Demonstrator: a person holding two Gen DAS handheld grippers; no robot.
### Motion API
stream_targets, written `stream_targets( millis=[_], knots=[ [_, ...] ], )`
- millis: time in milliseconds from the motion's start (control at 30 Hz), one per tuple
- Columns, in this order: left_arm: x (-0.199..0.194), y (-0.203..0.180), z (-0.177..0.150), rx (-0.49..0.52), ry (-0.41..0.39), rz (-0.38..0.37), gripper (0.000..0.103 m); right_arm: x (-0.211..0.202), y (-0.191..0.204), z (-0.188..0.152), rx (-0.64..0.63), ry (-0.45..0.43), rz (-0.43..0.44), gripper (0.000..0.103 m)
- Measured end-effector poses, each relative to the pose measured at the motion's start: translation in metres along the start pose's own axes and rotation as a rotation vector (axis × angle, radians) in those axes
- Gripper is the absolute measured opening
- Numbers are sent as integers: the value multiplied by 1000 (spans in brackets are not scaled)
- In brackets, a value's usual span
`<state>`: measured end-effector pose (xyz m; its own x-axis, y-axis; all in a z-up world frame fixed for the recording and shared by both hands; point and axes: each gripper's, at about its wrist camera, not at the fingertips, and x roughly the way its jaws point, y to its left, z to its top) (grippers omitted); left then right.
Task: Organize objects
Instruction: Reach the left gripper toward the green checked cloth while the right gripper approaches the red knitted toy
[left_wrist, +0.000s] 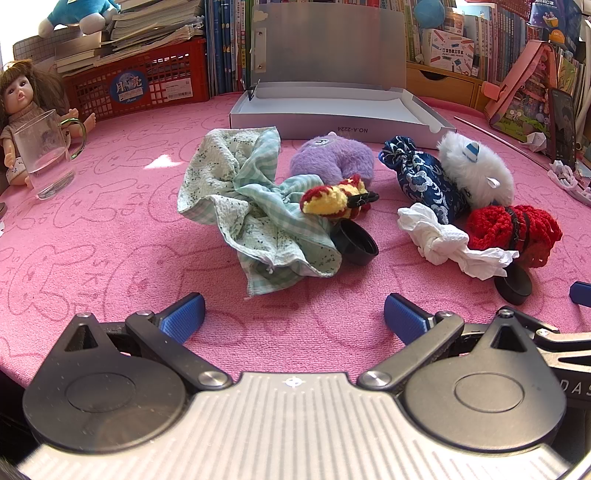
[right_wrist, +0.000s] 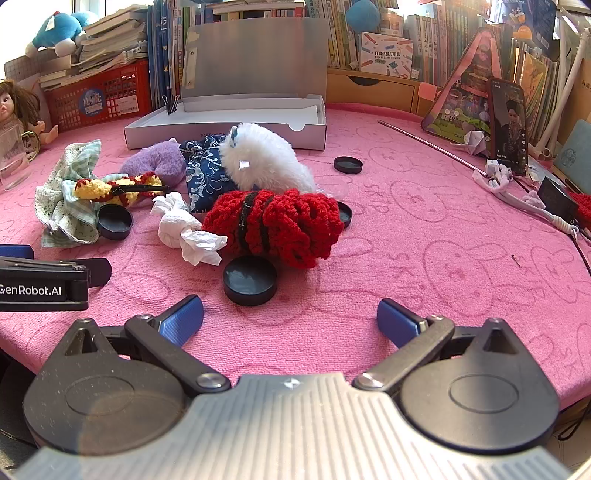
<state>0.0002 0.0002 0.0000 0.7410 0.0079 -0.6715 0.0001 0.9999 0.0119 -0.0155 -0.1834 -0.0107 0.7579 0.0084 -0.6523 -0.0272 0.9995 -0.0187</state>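
Both grippers hung over the pink tabletop (left_wrist: 92, 240) with jaws wide and empty. The clutter lay just before the open grey box (left_wrist: 332, 122) (the likely destination). The left gripper (left_wrist: 294, 314) faced the green cloth (left_wrist: 255, 218), whose long axis ran away from its jaws. The right gripper (right_wrist: 290, 317) was nearer the red knit (right_wrist: 280, 225), lying crosswise, a black cap (right_wrist: 250, 279) just ahead.

Red crochet bundle (right_wrist: 275, 225), pink mat (right_wrist: 424, 236)
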Motion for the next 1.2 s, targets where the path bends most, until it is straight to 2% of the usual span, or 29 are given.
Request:
stream_targets(
  millis=[533,967,1100,1200],
  knots=[
    [-1,8,2,2,19,-6,103,1,-3,-1,-25,-19,29,103],
    [-1,3,-2,8,-8,-6,103,0,-4,-4,-16,-39,29,103],
    [-2,7,-4,21,-21,-34,103,0,-5,-1,-7,-25,32,103],
    [-10,12,-3,6,-62,-65,103,-2,-6,1,24,-30,47,97]
  ],
)
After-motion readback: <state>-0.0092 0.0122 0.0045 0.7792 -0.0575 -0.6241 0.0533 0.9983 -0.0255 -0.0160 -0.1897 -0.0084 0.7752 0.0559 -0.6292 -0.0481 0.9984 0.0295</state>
